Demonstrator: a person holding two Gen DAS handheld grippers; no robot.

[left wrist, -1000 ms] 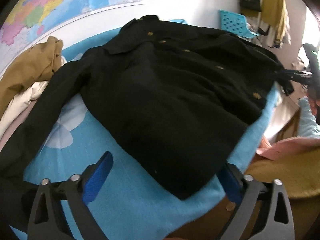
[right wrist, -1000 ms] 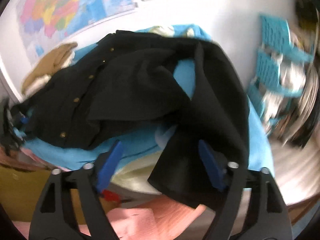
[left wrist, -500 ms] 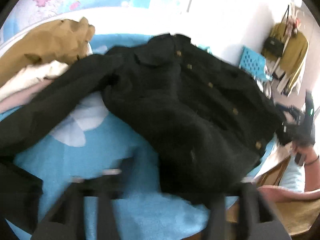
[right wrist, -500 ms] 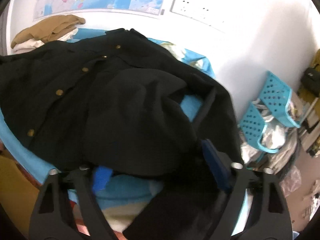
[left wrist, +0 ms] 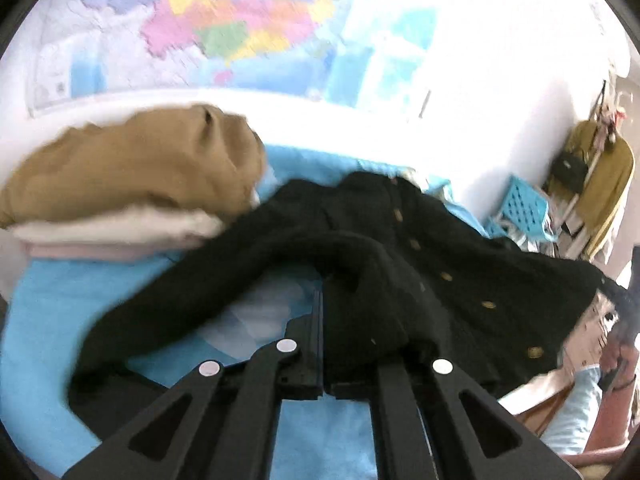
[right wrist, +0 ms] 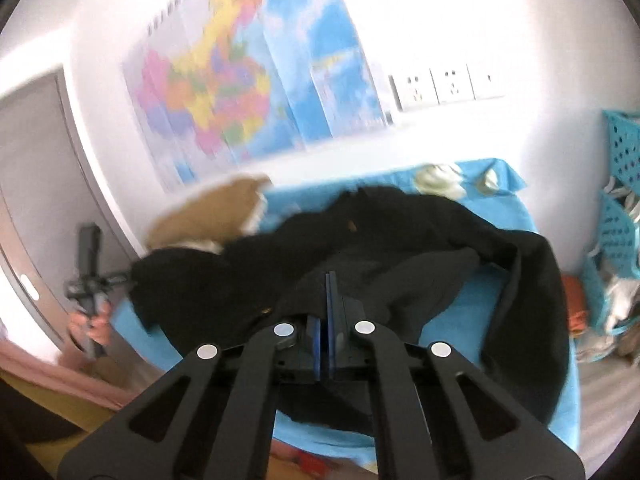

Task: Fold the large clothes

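Observation:
A black button-front coat (left wrist: pixel 420 256) lies spread on a blue-covered table (left wrist: pixel 52 312). My left gripper (left wrist: pixel 322 300) is shut on the coat's lower hem, and the cloth bunches over its right finger. A sleeve trails to the lower left. In the right wrist view the coat (right wrist: pixel 400 240) is rumpled, and my right gripper (right wrist: pixel 329 284) is shut on a fold of its hem, lifted off the table (right wrist: pixel 516 208). The left gripper (right wrist: pixel 90 276) shows at the far left there, held in a hand.
A stack of folded clothes, tan on top (left wrist: pixel 132 176), sits at the table's back left. A map (right wrist: pixel 224 92) hangs on the wall. Blue baskets (right wrist: pixel 616 232) stand to the right, and a rack with an olive garment (left wrist: pixel 600 184) stands beyond.
Both grippers have gone from open to shut on the coat's hem. The hem is now pulled up and bunched, and both cameras have tilted upward toward the wall.

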